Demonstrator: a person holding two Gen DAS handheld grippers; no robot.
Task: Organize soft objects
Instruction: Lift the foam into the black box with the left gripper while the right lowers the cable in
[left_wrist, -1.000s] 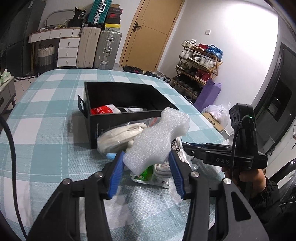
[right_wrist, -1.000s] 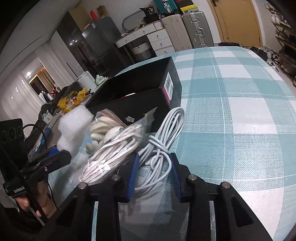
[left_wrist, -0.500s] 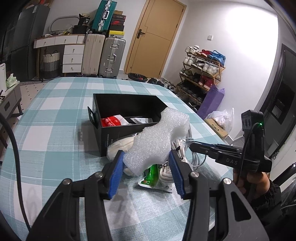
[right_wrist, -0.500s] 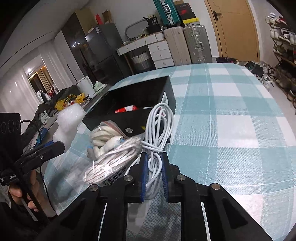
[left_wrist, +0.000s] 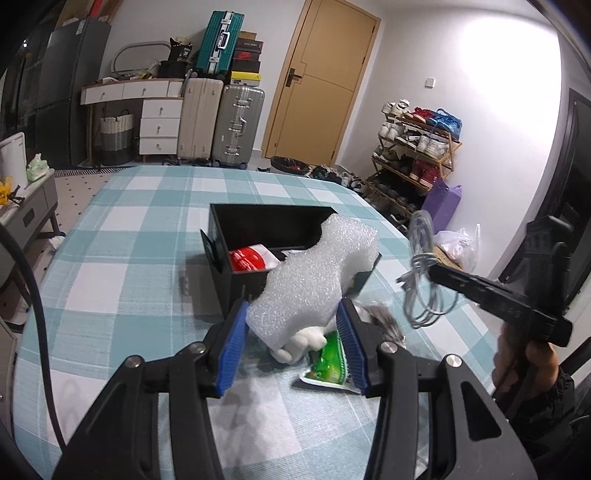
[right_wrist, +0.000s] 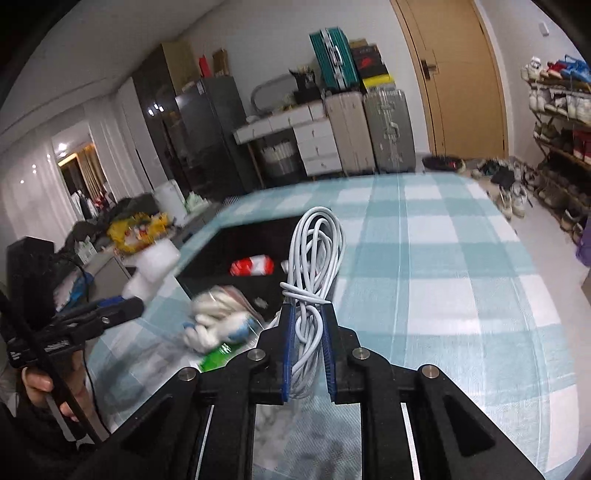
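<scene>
Foam, a white knobbly block (left_wrist: 314, 284), sits clamped between the blue pads of the left gripper (left_wrist: 291, 341), whose jaws are narrowed onto its lower end while the rest of the block rises up and away toward the open black rectangular box (left_wrist: 221, 236). The right gripper (right_wrist: 307, 347) has its pads pressed almost together on a coiled white cable (right_wrist: 314, 258); the bundle's loops stand up ahead of the fingers, clear of the teal-and-white checked tabletop (right_wrist: 443, 277).

The box lies straight ahead of both grippers, its long axis running across the left wrist view, with a red-and-white packet (left_wrist: 247, 258) already inside. From the right wrist view the cable's upper loop overlaps the box opening, so the right hand seems the nearer to a drop; how high the bundle hangs over the near wall cannot be told. The foam's far end likewise overlaps the box's near right corner.

Still on the tabletop just in front of the box lie a white rope bundle (right_wrist: 214, 325) and a green sachet (left_wrist: 332, 358), the latter directly beneath the left gripper.
</scene>
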